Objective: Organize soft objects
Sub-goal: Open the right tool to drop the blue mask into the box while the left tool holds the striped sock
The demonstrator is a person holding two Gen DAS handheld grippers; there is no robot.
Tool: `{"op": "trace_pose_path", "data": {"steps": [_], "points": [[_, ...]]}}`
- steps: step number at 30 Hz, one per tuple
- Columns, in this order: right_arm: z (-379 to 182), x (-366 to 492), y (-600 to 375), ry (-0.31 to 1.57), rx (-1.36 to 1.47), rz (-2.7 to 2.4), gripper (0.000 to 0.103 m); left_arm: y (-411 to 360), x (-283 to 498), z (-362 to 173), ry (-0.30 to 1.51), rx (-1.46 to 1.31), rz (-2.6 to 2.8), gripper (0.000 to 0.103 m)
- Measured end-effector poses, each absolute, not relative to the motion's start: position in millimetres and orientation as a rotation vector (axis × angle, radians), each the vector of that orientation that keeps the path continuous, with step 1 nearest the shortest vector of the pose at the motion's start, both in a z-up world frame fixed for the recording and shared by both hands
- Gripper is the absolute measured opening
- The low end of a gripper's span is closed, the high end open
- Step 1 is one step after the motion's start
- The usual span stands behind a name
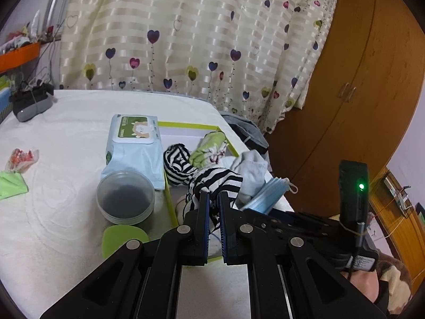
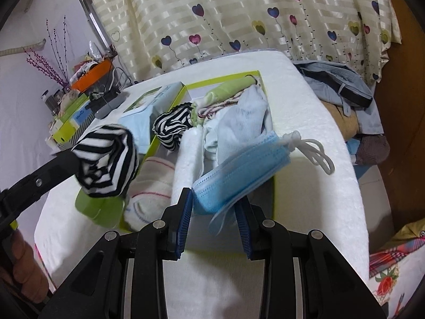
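Basically both grippers carry soft items over the green-rimmed box [image 2: 268,98] on the white bed [image 1: 66,138], likely to drop them in with the rest. Left gripper [image 1: 214,199] has its jaws together, clamped on a black-and-white striped cloth [image 1: 215,179], bunched into a ball, hanging above the box's near-left corner in the right wrist view. Right gripper [image 2: 213,210] is part-closed on a stack of blue face masks [image 2: 239,170]; pads pinch the near end, so the stack sticks out forward, white ear loops dangling off the far end. Masks look flat, pleated, slightly fanned. Box already holds another striped piece [image 2: 172,127], a green printed cloth [image 2: 228,89], a pale blue garment [image 2: 239,122] and a white sock [image 2: 151,186], all crumpled. Wipes pack [image 1: 132,146] and lidded round tub [image 1: 124,196] sit just left of the box, outside.
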State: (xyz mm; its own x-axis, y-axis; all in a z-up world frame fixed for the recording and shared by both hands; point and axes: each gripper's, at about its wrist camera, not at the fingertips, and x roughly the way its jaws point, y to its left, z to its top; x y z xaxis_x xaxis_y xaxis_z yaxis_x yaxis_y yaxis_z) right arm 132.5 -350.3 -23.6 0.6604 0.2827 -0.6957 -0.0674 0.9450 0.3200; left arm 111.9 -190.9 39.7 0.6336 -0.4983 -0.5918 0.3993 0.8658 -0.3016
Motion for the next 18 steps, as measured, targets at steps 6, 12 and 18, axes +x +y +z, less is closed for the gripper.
{"op": "trace_pose_path", "data": {"steps": [6, 12, 18], "points": [[-24.6, 158.4, -349.3, 0.828, 0.260, 0.215, 0.034, -191.3, 120.1, 38.0, 0.727, -0.152, -0.510, 0.007], [-27.2, 172.0, -352.0, 0.842, 0.286, 0.216, 0.037, -193.4, 123.9, 37.0, 0.732, -0.153, -0.507, 0.007], [-23.4, 145.5, -355.6, 0.837, 0.269, 0.203, 0.048, -202.1, 124.5, 32.2, 0.739, -0.142, -0.526, 0.007]]}}
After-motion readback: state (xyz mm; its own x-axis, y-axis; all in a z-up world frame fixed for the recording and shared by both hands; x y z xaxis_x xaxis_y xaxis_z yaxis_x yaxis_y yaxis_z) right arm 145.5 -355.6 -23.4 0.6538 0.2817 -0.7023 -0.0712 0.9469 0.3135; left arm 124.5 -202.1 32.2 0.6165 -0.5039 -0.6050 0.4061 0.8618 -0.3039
